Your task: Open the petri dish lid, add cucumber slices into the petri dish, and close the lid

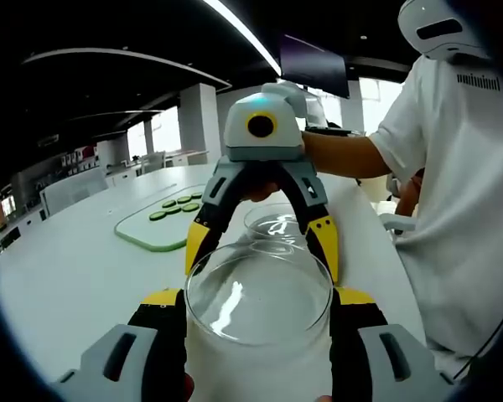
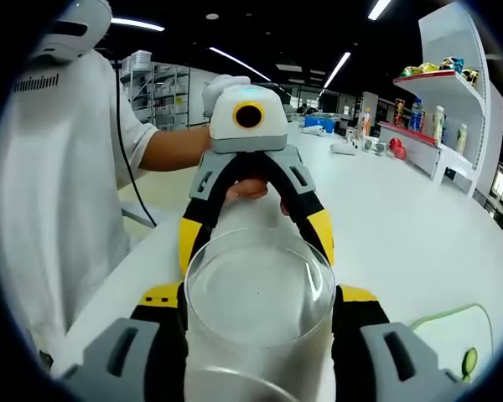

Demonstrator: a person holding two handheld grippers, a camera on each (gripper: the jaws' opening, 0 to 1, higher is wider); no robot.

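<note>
A clear round petri dish lid (image 1: pixel 235 311) (image 2: pixel 260 318) hangs above the white table (image 1: pixel 75 276). My left gripper (image 1: pixel 260 297) is shut on its near edge, jaws flanking the glass. My right gripper (image 1: pixel 261 251) faces it, and its yellow fingertips (image 1: pixel 325 239) clasp the opposite edge. The right gripper view mirrors this: right gripper (image 2: pixel 260 297) shut on the lid, left gripper (image 2: pixel 256 243) opposite. The open petri dish base (image 1: pixel 277 224) (image 2: pixel 235 387) rests on the table under the right gripper. Several cucumber slices (image 1: pixel 178 206) lie on a light green cutting board (image 1: pixel 155 230) (image 2: pixel 453 335).
A person in a white shirt (image 1: pixel 461 209) (image 2: pixel 59 193) stands at the table's edge, close to both grippers. In the right gripper view, a shelf (image 2: pixel 440 109) with bottles and small items stands beyond the far side of the table (image 2: pixel 402 218).
</note>
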